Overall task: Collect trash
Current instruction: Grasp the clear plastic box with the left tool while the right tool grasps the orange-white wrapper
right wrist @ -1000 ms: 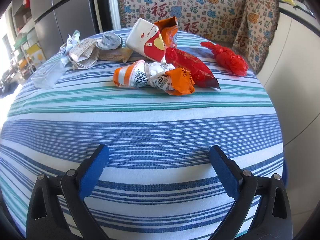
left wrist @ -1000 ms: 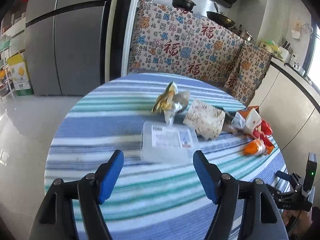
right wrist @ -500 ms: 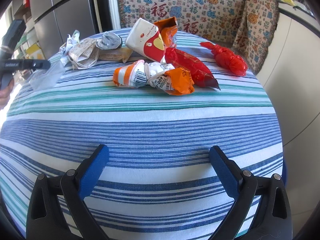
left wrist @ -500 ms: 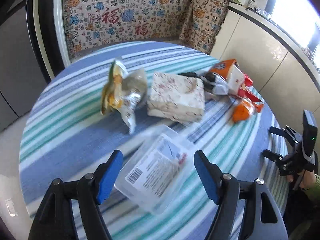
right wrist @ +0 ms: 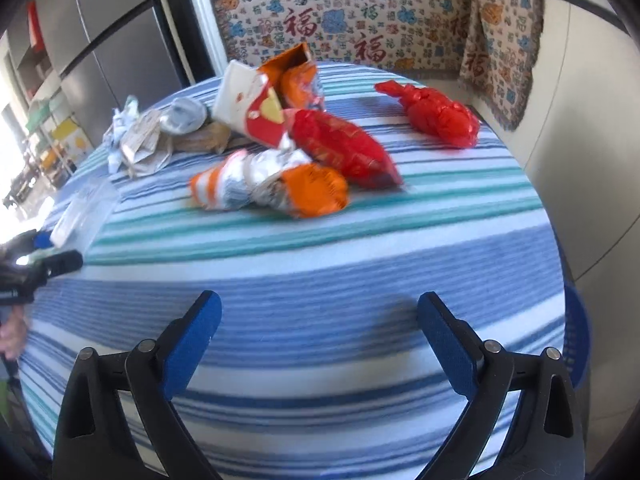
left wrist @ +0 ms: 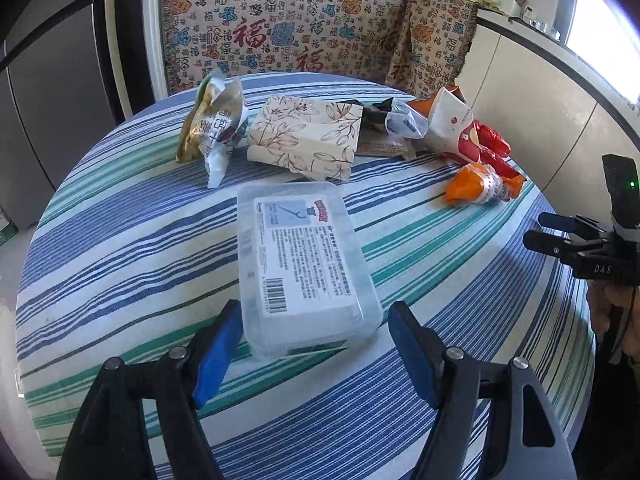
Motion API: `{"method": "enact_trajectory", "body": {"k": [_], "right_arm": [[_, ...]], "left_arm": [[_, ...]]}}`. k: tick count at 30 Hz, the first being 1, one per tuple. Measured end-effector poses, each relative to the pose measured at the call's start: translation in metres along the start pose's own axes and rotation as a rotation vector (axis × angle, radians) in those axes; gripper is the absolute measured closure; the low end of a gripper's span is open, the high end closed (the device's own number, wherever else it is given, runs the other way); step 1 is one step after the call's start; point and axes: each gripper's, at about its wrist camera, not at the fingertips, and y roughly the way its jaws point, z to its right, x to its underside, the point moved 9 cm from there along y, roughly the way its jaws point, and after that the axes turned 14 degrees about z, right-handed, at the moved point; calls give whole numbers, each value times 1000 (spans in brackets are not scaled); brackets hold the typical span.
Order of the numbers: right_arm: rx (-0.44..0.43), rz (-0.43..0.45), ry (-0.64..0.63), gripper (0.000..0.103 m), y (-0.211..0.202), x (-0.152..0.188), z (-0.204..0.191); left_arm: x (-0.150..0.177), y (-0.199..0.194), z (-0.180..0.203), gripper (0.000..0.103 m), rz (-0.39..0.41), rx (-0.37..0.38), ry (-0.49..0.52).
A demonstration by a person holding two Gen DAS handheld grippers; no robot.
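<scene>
A clear plastic box [left wrist: 304, 264] with a printed label lies on the round striped table [left wrist: 120, 240]. Its near end sits between the fingertips of my left gripper [left wrist: 316, 320], which is open, its pads not pressing on the box. Behind the box lie a foil snack bag [left wrist: 212, 124], a flowered paper box [left wrist: 308, 140], a white-and-red carton [left wrist: 452, 124] and an orange wrapper [left wrist: 476, 186]. My right gripper [right wrist: 318, 304] is open over bare cloth, short of the orange wrapper [right wrist: 272, 184], a red bag [right wrist: 340, 148] and a knotted red plastic bag [right wrist: 436, 114].
A bench covered in patterned cloth [left wrist: 280, 28] curves round the far side of the table. A grey fridge [left wrist: 52, 80] stands to the left and pale cabinets [left wrist: 560, 112] to the right. A blue basket rim [right wrist: 576, 344] shows past the table's right edge.
The left gripper has swung in and come down on the clear box, whose near end now lies between its fingers. The right gripper has shifted slightly toward the wrappers.
</scene>
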Motion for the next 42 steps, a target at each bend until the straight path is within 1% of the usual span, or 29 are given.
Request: {"method": "enact_trajectory", "body": {"k": [4, 6, 7, 8, 9, 10, 13, 14, 15, 16, 17, 19, 20, 21, 22, 23, 26, 28, 30, 31, 32, 33, 34, 35, 37, 38, 39, 40, 42], "right_arm": [[-61, 19, -44, 12, 15, -26, -2], [-92, 48, -61, 12, 20, -38, -10], [-108, 52, -71, 15, 23, -41, -15], [-146, 43, -77, 22, 26, -41, -22], [-202, 19, -78, 25, 27, -39, -32], [-254, 0, -76, 31, 25, -35, -42], [-521, -103, -34, 31, -2, -11, -84], [-561, -120, -39, 31, -11, -4, -92], [-558, -118, -60, 30, -17, 2, -95], [-519, -111, -88, 25, -19, 7, -95], [-439, -111, -122, 23, -16, 12, -88], [-290, -100, -189, 23, -6, 21, -74], [-240, -95, -220, 22, -2, 25, -71], [-213, -65, -257, 21, 0, 24, -70], [-189, -62, -286, 18, 2, 25, -73], [-182, -54, -297, 16, 4, 24, -76], [-184, -44, -276, 8, 16, 18, -83], [-174, -26, -268, 7, 27, 9, -82], [-171, -19, -242, 11, 33, -4, -78], [-182, -12, -228, 16, 36, -10, -79], [-205, 1, -217, 18, 39, -16, -80], [-233, 16, -217, 18, 39, -21, -84], [-263, 15, -222, 22, 35, -20, -86], [-332, -15, -218, 29, 33, -16, -94], [-504, -91, -179, 35, 19, -7, -114], [-566, -111, -176, 35, 8, -2, -121], [-576, -109, -196, 35, -1, 1, -123], [-551, -103, -219, 35, -6, 4, -122], [-441, -109, -238, 33, -4, 10, -110]], "left_arm": [[-1, 0, -2, 27, 22, -34, -23], [-2, 0, -1, 27, 31, -48, -13], [-1, 0, -1, 27, 31, -58, -2], [0, -1, 0, 27, 29, -67, 12], [2, -2, 0, 27, 27, -75, 23], [3, -3, 0, 27, 25, -84, 35], [7, -4, -1, 27, 35, -108, 54], [8, -4, -2, 27, 34, -115, 53], [8, -4, -2, 26, 34, -124, 54], [8, -3, -2, 25, 31, -133, 51], [6, -2, -3, 23, 55, -151, 42], [7, 0, -1, 19, 53, -173, 30], [7, 0, -1, 16, 52, -181, 23], [7, 1, 0, 12, 51, -191, 19], [6, 4, -1, 10, 46, -204, 12], [6, 6, -3, 1, 39, -222, -2], [3, 11, -8, 0, 36, -259, -36], [3, 11, -8, 0, 37, -261, -39], [3, 11, -9, 0, 35, -261, -44], [4, 10, -9, 0, 35, -261, -45], [4, 10, -10, 0, 35, -260, -46], [4, 10, -9, 0, 32, -260, -49], [5, 10, -9, 0, 31, -255, -44], [5, 9, -9, 0, 30, -249, -40], [6, 9, -8, 0, 27, -241, -34], [6, 9, -8, 0, 25, -238, -33], [6, 9, -8, 0, 24, -237, -32], [6, 9, -7, 0, 24, -237, -32], [6, 9, -8, 0, 21, -241, -35]]}}
